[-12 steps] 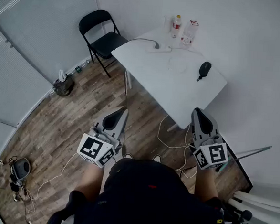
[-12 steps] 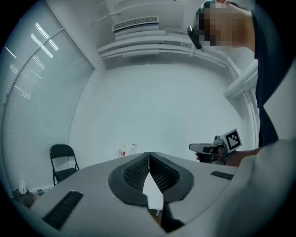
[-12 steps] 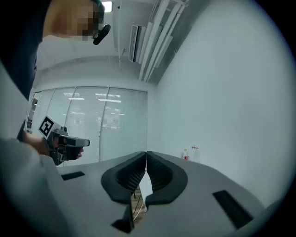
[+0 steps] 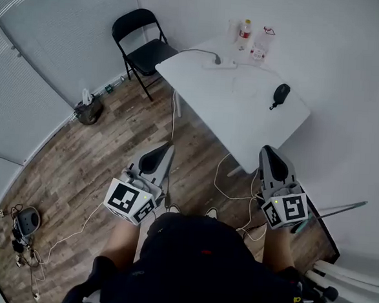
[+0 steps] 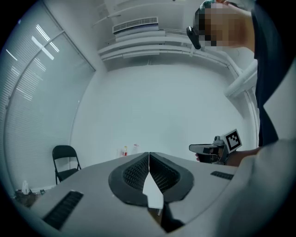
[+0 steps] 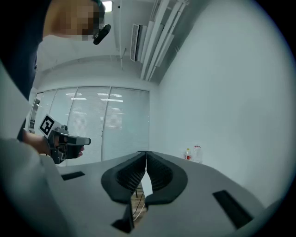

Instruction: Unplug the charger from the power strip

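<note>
A white power strip (image 4: 220, 65) lies near the far edge of the white table (image 4: 243, 119). A grey plug (image 4: 216, 58) sits in it, and its cable (image 4: 190, 51) runs off to the left. My left gripper (image 4: 169, 147) (image 5: 149, 155) is shut with nothing between its jaws, held level over the floor short of the table. My right gripper (image 4: 267, 149) (image 6: 146, 154) is shut and empty too, level, beside the table's near corner. Both are far from the strip. Each gripper shows in the other's view: the right gripper (image 5: 206, 148) and the left gripper (image 6: 69, 140).
A black mouse-shaped object (image 4: 281, 92) with a short cord lies on the table's right side. Bottles (image 4: 245, 33) stand at its far edge. A black folding chair (image 4: 142, 47) stands left of the table. Loose white cables (image 4: 223, 182) trail over the wooden floor.
The head view has shifted a little, so the table and chair sit slightly further right. Both grippers keep their places and stay shut.
</note>
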{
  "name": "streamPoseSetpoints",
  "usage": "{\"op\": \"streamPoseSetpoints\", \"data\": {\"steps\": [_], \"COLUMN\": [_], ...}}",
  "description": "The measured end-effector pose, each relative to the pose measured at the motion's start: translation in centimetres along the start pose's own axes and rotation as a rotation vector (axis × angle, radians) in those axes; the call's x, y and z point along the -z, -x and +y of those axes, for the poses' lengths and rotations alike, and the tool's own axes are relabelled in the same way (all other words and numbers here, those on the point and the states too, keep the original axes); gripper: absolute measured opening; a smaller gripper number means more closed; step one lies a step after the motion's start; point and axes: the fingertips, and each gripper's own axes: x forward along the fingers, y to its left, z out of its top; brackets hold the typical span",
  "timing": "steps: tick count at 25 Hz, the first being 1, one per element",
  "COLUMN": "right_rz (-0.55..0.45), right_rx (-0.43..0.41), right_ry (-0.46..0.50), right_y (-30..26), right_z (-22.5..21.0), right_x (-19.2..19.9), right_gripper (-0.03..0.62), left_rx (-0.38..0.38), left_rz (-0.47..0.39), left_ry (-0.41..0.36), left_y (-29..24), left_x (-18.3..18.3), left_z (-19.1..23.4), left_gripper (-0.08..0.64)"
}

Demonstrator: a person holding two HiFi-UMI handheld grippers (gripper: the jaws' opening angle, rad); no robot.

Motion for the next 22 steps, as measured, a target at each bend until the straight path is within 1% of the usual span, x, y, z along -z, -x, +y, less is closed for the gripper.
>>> {"op": "streamPoseSetpoints", "data": {"steps": [2, 7, 11, 15, 19, 22], "right_rz": [0.000, -0.020, -0.012, -0.018, -0.018, -0.025], "right_rx": [-0.002, -0.018, -0.024, -0.046, -0.090, -0.120], "right_ry": [-0.004, -0.048, -0.045, -0.052, -0.051, -0.054], "right_y": [0.1, 0.3, 0.4, 0.8, 1.2, 1.3], "right_z": [0.2, 0.0, -1.0, -2.3, -3.9, -4.9], "right_x": [0.1, 0.1, 0.6, 0.9, 1.3, 1.5], "right_gripper": [0.026, 0.028, 0.028, 0.028, 0.028, 0.028], "left_rx": [0.000, 0.000, -0.003, -0.023, -0.050, -0.094], "left_rz": [0.005, 0.013, 0.019, 0.024, 0.023, 0.022], "left_ry": [0.000, 0.002, -0.007, -0.011, -0.022, -0.043], "left_y": [0.2, -0.1, -0.7, -1.7, -2.7, -2.8], "left_x": [0.1, 0.4, 0.7, 0.9, 1.5, 1.7], "left_z": [0.0, -0.6, -1.2, -2.4, -4.0, -4.2], "left_gripper": [0.023, 0.023, 0.023, 0.023, 0.023, 0.023]}}
